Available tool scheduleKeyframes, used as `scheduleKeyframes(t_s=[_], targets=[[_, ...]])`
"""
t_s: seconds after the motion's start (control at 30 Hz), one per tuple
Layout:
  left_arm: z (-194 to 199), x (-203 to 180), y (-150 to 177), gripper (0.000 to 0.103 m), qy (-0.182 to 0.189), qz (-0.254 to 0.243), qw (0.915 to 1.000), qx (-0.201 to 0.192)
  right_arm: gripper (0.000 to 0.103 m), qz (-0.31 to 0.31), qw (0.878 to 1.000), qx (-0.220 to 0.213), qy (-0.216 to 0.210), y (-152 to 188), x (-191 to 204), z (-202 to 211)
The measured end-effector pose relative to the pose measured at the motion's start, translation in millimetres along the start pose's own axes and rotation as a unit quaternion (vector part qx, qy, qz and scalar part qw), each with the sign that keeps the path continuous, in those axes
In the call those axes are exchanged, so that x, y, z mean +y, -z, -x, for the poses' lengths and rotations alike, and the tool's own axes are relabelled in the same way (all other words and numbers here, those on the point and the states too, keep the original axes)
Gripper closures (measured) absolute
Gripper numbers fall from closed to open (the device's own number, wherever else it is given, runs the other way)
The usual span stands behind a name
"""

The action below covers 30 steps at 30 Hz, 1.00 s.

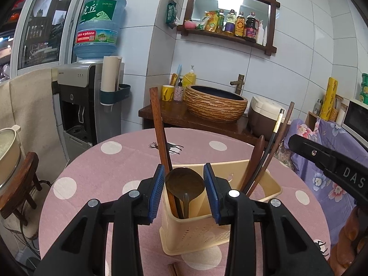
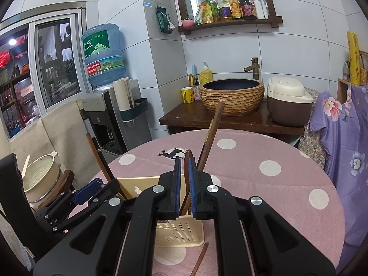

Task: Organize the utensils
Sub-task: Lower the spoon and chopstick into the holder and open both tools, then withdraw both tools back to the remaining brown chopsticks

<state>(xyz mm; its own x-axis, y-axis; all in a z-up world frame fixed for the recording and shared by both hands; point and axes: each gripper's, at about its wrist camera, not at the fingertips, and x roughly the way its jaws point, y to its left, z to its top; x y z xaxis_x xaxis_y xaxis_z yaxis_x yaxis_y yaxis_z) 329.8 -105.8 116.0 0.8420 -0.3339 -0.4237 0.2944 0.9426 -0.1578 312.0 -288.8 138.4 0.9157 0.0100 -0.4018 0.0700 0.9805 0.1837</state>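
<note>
In the left wrist view, the left gripper (image 1: 184, 185) stands partly open at frame centre, its blue pads flanking the bowl of a wooden ladle (image 1: 184, 181) that sits in the cream utensil holder (image 1: 195, 232); whether the pads press it I cannot tell. In the right wrist view, the right gripper (image 2: 184, 184) is clamped tight on a dark wooden spoon (image 2: 188, 158) standing in the same holder. Only this view shows a loose chopstick (image 2: 200, 258) on the pink dotted tablecloth (image 2: 264, 184) at bottom centre. A woven-pattern basin (image 2: 231, 96) sits beyond.
</note>
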Motion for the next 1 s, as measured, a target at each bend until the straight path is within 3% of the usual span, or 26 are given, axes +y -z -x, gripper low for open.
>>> scheduleKeyframes(t_s=[0.17, 0.3, 0.4, 0.5, 0.6, 0.93, 1.0], targets=[[10, 4, 3, 0.054, 0.005, 0.008, 0.9999, -0.004, 0.093, 0.007, 1.0, -0.003, 0.0, 4, -2, 4], [28, 10, 10, 0.037, 0.011, 0.019, 0.9997, -0.013, 0.064, 0.0, 1.0, -0.014, -0.003, 11, -8, 19], [38, 18, 19, 0.024, 0.014, 0.036, 0.9992, -0.004, 0.057, 0.0, 1.0, -0.013, 0.003, 20, -11, 31], [43, 30, 34, 0.018, 0.015, 0.058, 0.998, 0.019, 0.051, 0.004, 1.0, -0.004, 0.013, 34, -13, 42], [45, 39, 50, 0.014, 0.011, 0.072, 0.9963, 0.045, 0.042, 0.009, 1.0, 0.02, 0.018, 52, -16, 46], [48, 46, 102, 0.015, -0.033, 0.041, 0.9929, 0.106, 0.041, -0.041, 0.989, 0.141, 0.032, 123, -38, 19], [46, 47, 109, 0.023, -0.036, 0.038, 0.9918, 0.116, 0.041, -0.05, 0.985, 0.16, 0.033, 136, -41, 14]])
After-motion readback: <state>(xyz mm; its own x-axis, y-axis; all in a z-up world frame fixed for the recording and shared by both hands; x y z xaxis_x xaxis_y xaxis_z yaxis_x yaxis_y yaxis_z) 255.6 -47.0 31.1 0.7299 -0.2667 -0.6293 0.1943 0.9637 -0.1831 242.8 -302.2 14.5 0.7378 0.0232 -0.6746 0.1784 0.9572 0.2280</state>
